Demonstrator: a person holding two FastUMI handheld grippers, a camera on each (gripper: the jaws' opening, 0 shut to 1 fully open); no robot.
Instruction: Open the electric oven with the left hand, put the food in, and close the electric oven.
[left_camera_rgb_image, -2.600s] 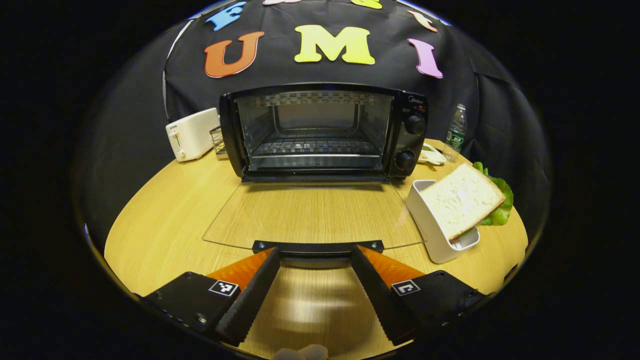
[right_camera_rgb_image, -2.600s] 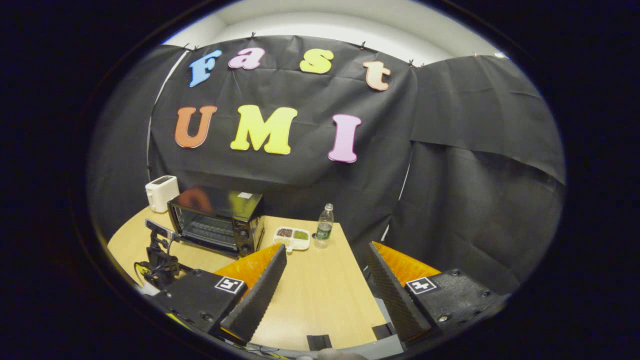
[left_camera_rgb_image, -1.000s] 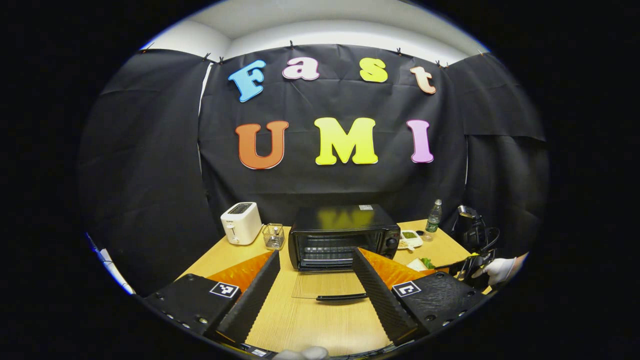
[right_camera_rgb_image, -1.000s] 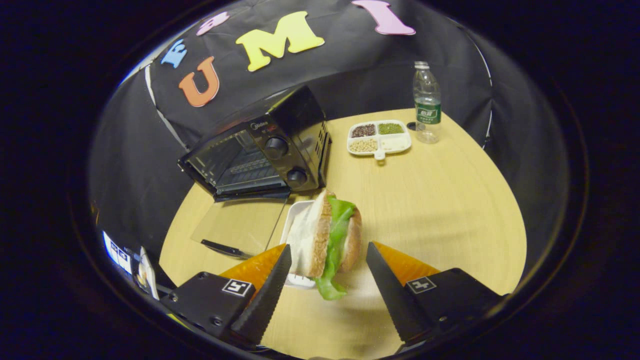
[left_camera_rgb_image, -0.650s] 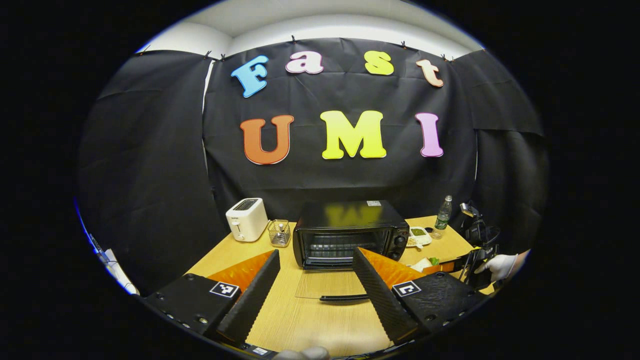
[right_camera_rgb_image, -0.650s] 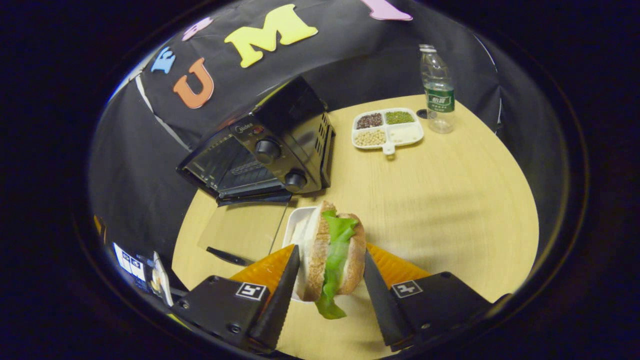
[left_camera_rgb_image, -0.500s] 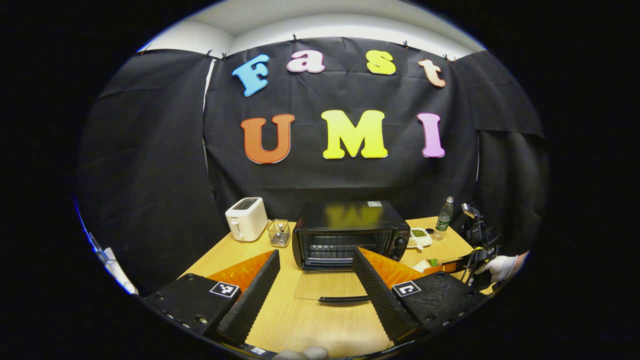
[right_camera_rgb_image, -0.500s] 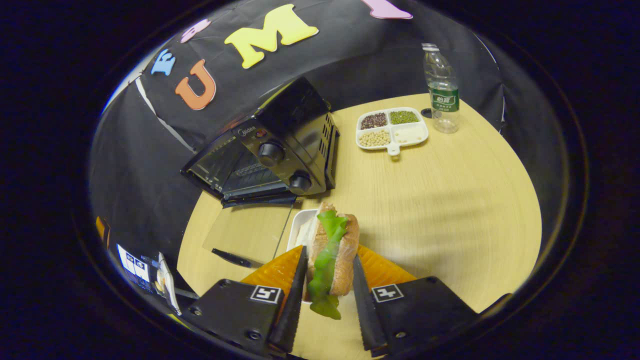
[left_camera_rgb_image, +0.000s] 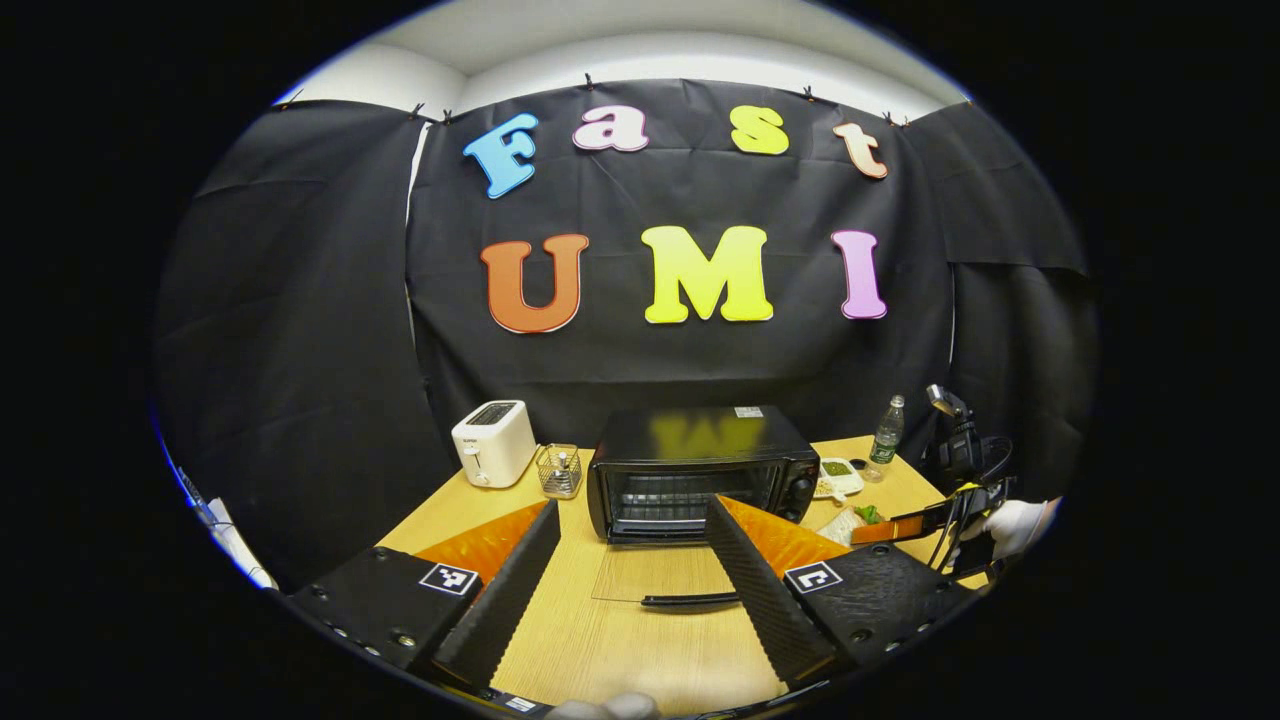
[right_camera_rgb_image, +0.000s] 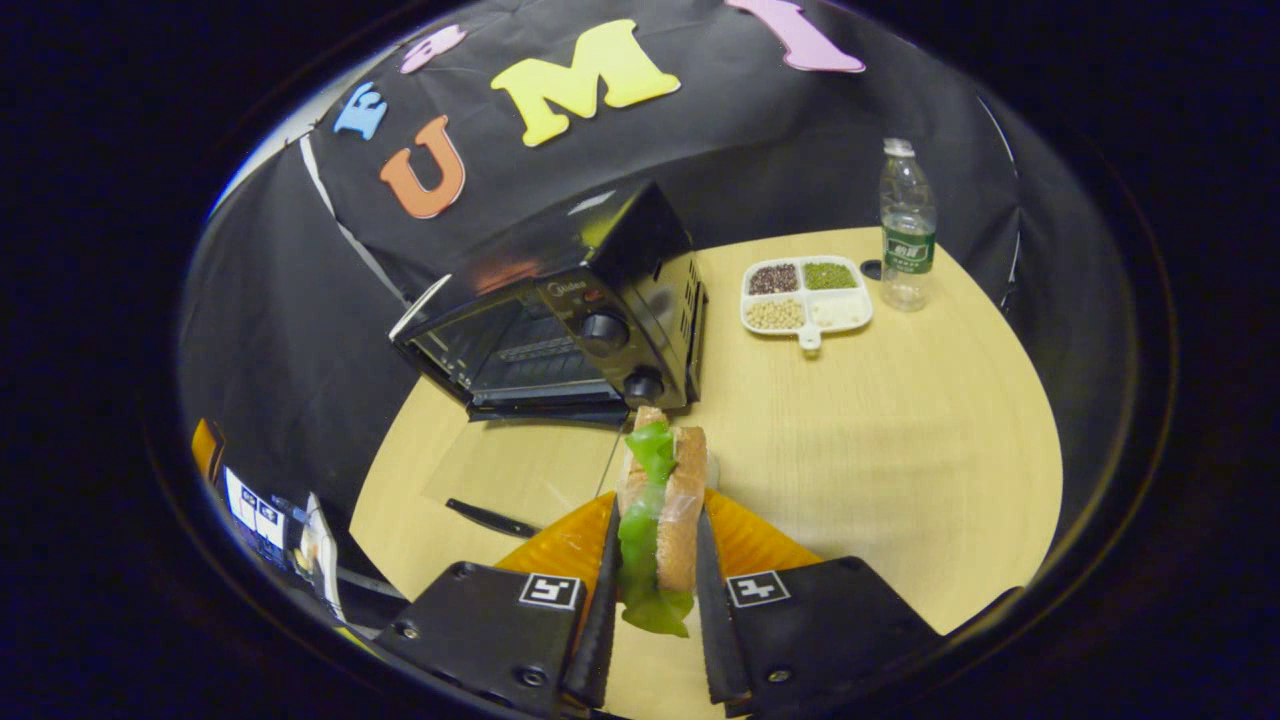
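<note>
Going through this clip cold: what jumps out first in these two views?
The sandwich, lettuce hanging from it, is clamped between the right gripper fingers at the bottom of the right gripper view. Behind it the black electric oven stands with its glass door folded flat onto the wooden table. In the left gripper view, the left gripper is open, facing the oven from farther back.
</note>
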